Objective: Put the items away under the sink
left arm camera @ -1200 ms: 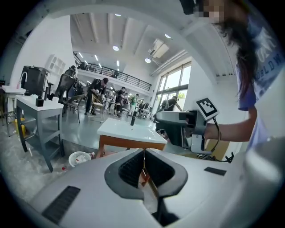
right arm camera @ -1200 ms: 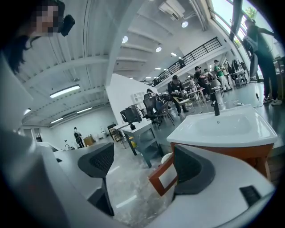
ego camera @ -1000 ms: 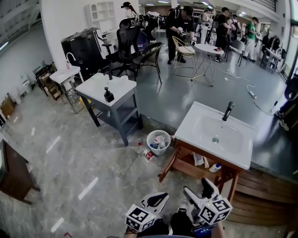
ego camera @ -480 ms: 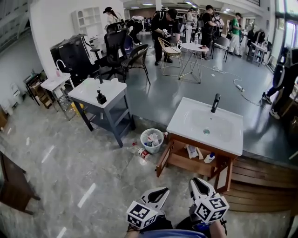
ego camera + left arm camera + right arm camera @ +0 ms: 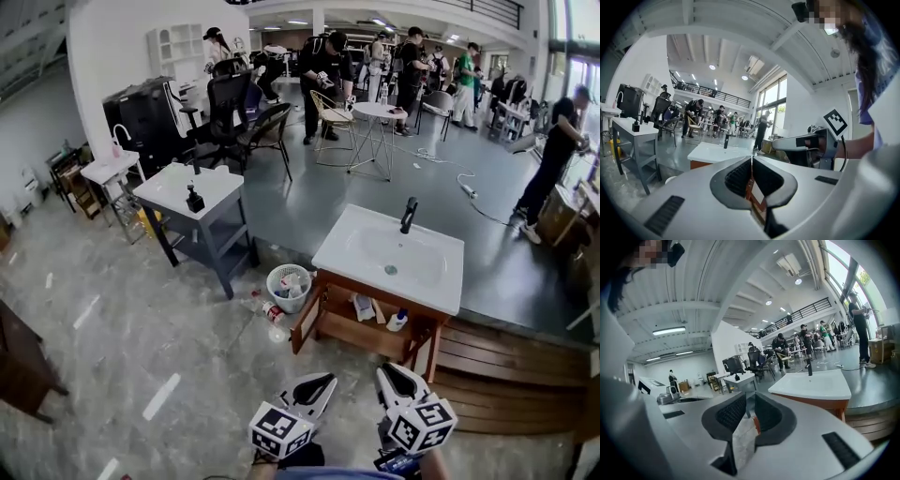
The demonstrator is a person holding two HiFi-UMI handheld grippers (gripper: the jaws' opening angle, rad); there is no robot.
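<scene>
Several items (image 5: 364, 307) on under-sink shelf (image 5: 339, 327), filled white basket (image 5: 284, 302)

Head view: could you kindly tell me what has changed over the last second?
The right gripper has just been closing its jaws: wide apart before, now nearly together with nothing between them. The sink has drifted up and left, farther from both grippers, as if the person backed away. The left gripper stayed shut and empty; the bottle under the sink and the basket kept their places.
</scene>
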